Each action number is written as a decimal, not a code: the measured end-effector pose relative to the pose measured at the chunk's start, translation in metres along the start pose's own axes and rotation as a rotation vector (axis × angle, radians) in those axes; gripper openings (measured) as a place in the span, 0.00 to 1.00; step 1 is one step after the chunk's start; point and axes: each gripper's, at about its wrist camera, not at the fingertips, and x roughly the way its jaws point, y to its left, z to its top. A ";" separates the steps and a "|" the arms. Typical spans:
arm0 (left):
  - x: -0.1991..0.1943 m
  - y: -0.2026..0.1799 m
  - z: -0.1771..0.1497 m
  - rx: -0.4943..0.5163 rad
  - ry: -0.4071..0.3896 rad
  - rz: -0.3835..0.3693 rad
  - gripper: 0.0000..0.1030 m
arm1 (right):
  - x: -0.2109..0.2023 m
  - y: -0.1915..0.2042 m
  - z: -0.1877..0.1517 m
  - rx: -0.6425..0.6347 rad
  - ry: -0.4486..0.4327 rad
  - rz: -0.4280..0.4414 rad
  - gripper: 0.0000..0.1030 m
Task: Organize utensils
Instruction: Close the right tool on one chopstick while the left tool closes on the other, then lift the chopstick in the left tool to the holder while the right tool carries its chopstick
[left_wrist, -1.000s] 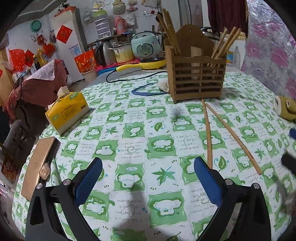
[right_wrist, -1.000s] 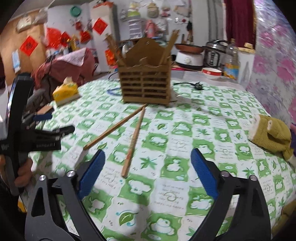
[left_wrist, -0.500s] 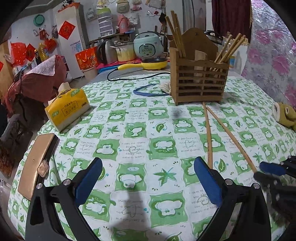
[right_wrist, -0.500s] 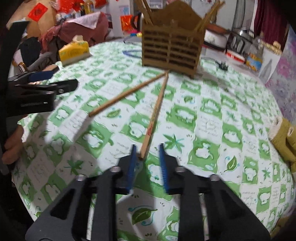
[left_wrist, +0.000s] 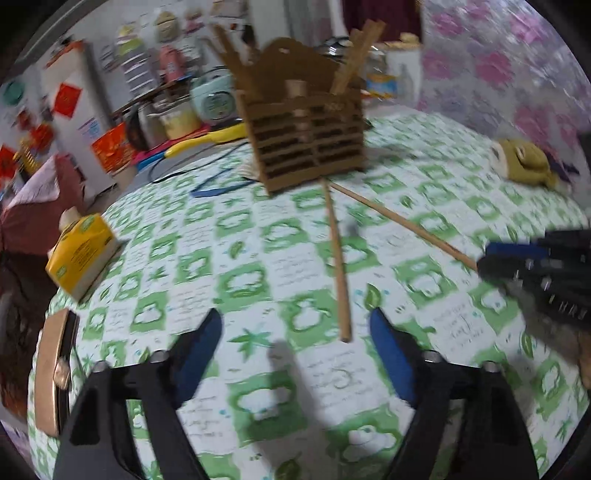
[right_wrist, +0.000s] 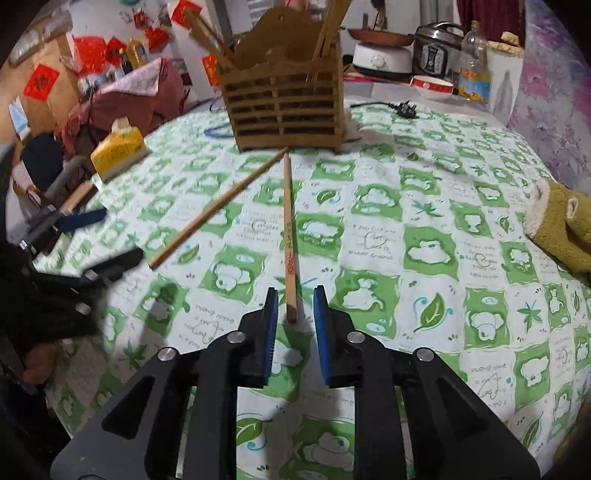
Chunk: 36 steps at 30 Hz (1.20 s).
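Two wooden chopsticks lie on the green-and-white tablecloth, fanning out from a slatted wooden utensil holder (right_wrist: 284, 99) that has several chopsticks standing in it. My right gripper (right_wrist: 294, 310) has its jaws narrowed around the near end of one chopstick (right_wrist: 289, 236), with a small gap on each side. In the left wrist view my left gripper (left_wrist: 295, 332) is open, just short of the near end of the other chopstick (left_wrist: 338, 262). The holder (left_wrist: 306, 144) also shows there, and the right gripper (left_wrist: 517, 258) sits at the tip of its chopstick (left_wrist: 402, 221). The left gripper's chopstick (right_wrist: 218, 210) also shows in the right view.
A yellow tissue pack (left_wrist: 83, 254) lies at the table's left. A yellow-green plush toy (right_wrist: 565, 225) lies at the right edge. A tan phone case (left_wrist: 51, 373) lies at the near left edge. Appliances, a bowl and a power plug (right_wrist: 404, 109) sit behind the holder.
My left gripper has swung right and forward, now facing a chopstick end, with its jaws closer together. My right gripper's jaws, narrowed half a second ago, now stand a little wider around its chopstick's end.
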 end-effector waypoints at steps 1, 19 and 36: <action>0.002 -0.003 0.000 0.014 0.009 -0.002 0.64 | -0.003 -0.003 0.000 0.017 -0.016 0.008 0.23; 0.027 -0.006 0.006 -0.020 0.126 -0.144 0.21 | -0.005 -0.007 0.001 0.036 -0.032 0.013 0.36; 0.021 -0.006 0.005 -0.034 0.104 -0.083 0.06 | 0.003 0.000 0.000 0.004 0.012 0.000 0.41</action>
